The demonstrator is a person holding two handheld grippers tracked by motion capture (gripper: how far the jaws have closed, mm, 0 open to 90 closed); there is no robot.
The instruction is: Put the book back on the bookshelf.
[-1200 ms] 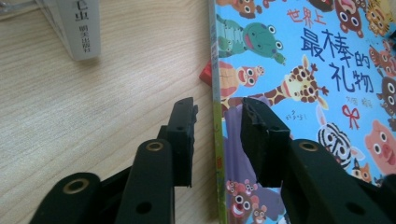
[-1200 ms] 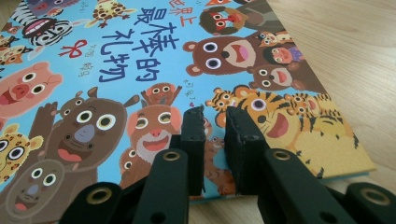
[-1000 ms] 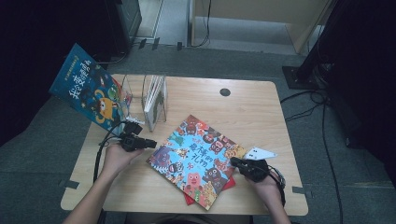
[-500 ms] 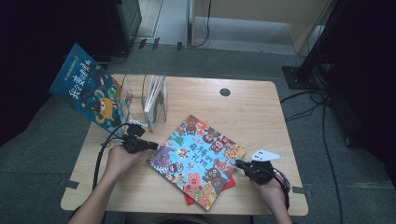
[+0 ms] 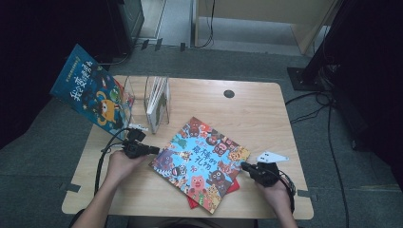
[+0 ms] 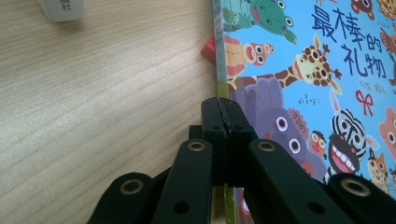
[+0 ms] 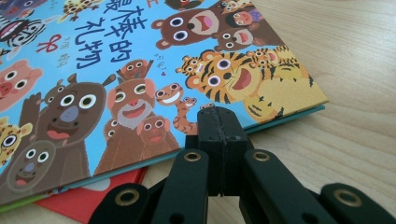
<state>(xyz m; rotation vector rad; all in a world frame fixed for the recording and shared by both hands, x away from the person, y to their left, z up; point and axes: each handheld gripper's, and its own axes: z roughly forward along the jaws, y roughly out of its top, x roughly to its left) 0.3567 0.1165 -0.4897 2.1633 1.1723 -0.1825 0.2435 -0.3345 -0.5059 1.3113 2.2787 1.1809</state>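
A: Where is the animal picture book lying?

B: On the bench, over a red book, between both grippers.

A: And the fingers?

B: The left gripper and right gripper are each sitting at a book edge, fingers pressed together, gripping nothing.

Left gripper, right gripper: jaws closed.
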